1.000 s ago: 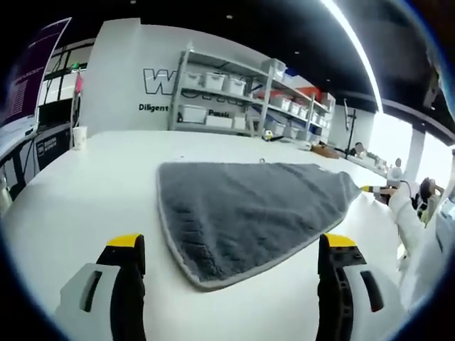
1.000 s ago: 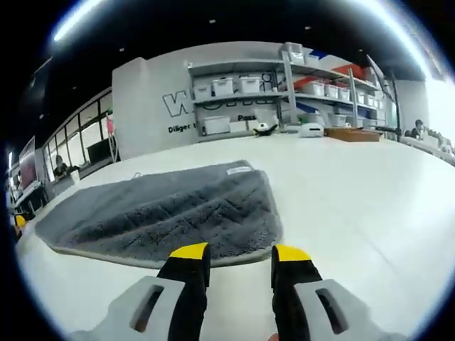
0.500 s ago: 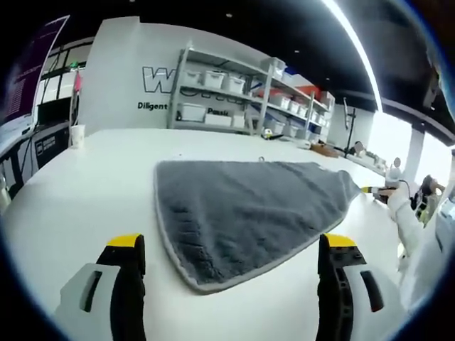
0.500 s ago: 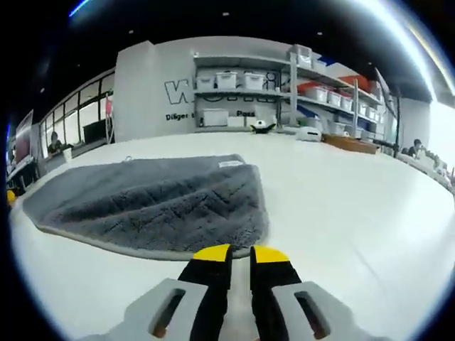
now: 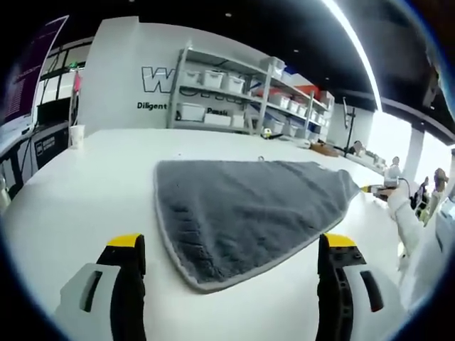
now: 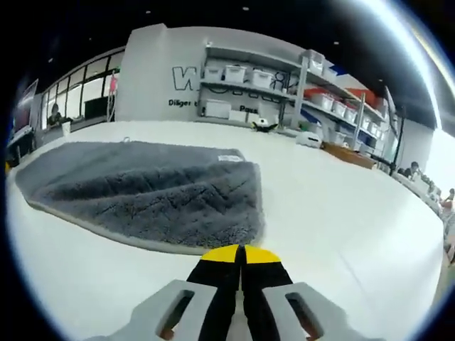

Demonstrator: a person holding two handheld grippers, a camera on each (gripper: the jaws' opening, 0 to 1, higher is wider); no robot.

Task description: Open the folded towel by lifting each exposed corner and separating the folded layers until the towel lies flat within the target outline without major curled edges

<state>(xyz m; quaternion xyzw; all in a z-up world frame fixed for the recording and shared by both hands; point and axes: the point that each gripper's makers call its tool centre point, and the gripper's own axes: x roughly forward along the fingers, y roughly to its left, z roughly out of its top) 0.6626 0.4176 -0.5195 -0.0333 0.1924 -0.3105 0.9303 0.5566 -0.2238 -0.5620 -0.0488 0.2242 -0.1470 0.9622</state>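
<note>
Black wall lettering [image 5: 158,79] behind grey metal shelving rack [image 5: 234,92]: partly hidden by rack, rest unreadable. Contents of white storage bins [image 5: 213,79] too small to tell. Small white label on grey plush towel [image 6: 229,158]: print illegible. Distant seated figure [image 6: 54,116] by windows blurred. White-sleeved arm [image 5: 416,227] cut off at right picture edge.

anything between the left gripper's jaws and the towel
No, just bare white table between the open left gripper and the grey towel, per the left gripper view.
</note>
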